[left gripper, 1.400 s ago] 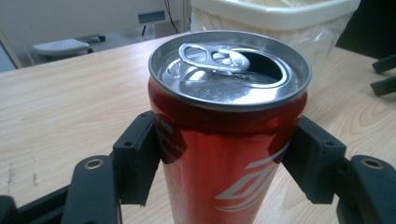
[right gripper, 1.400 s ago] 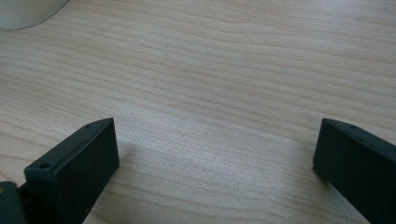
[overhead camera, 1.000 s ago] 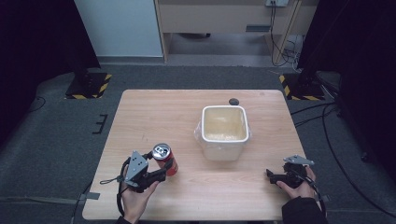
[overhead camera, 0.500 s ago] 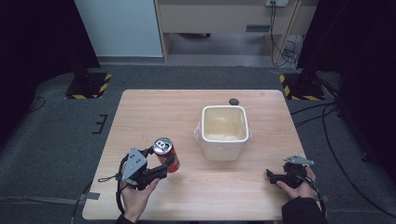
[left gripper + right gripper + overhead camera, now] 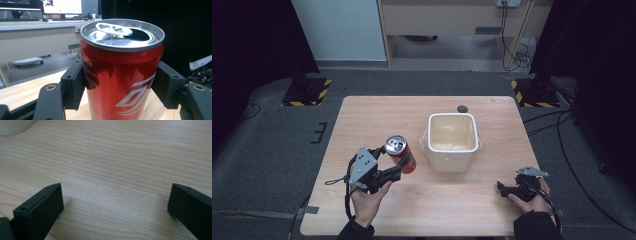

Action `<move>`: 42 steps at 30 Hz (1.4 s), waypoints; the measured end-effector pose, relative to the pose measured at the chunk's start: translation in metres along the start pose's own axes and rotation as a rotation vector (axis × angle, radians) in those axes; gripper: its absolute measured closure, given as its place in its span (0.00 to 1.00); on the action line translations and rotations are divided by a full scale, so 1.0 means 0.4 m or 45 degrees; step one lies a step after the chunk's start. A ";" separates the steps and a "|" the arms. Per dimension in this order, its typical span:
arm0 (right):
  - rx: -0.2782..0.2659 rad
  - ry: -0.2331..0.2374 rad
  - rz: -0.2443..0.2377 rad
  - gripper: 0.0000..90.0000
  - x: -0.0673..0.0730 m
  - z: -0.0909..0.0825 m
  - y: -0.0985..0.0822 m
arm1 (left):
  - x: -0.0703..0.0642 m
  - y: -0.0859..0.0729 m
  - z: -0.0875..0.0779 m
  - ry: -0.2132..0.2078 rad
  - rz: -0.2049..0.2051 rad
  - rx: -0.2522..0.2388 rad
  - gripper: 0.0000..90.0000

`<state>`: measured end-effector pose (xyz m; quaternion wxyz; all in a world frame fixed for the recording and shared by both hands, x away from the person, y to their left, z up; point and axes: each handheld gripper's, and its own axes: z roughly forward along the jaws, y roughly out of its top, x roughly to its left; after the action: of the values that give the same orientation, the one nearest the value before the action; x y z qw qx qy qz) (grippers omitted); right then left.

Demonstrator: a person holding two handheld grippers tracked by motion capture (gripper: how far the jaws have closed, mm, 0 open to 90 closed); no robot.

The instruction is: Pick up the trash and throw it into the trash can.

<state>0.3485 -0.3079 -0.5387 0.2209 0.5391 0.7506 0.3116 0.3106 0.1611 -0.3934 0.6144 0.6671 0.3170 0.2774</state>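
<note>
A red drink can (image 5: pixel 401 154) with an opened silver top hangs tilted above the wooden table (image 5: pixel 377 117), just left of the white tub (image 5: pixel 451 141). My left gripper (image 5: pixel 398 165) is shut on it. In the left gripper view both black pads (image 5: pixel 74 86) press the sides of the can (image 5: pixel 120 77). My right gripper (image 5: pixel 501 188) rests low at the table's near right corner. In the right gripper view its jaws stand wide apart over bare wood (image 5: pixel 112 170), with nothing between the fingertips of my right gripper (image 5: pixel 115 202).
The white tub is square, open-topped and looks empty. A small dark object (image 5: pixel 461 108) lies behind it near the far edge. Black stands with yellow stripes (image 5: pixel 307 90) sit on the floor beyond the far corners, with cables (image 5: pixel 562 125) at the right.
My left gripper has lifted the can off the table and carried it a little toward the tub. The right hand has stayed where it was.
</note>
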 end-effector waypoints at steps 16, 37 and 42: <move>0.000 0.000 0.000 0.00 0.000 0.000 0.000 | -0.019 0.048 0.061 -0.014 0.018 -0.050 0.37; 0.001 0.000 0.000 0.00 0.000 0.000 0.000 | -0.051 0.101 0.146 -0.039 0.055 -0.091 0.37; 0.001 0.000 0.000 0.00 0.000 0.000 0.000 | -0.057 0.109 0.177 -0.043 0.062 -0.092 0.37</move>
<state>0.3485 -0.3079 -0.5387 0.2208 0.5392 0.7507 0.3114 0.3532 0.0961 -0.3559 0.6366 0.6564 0.2801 0.2923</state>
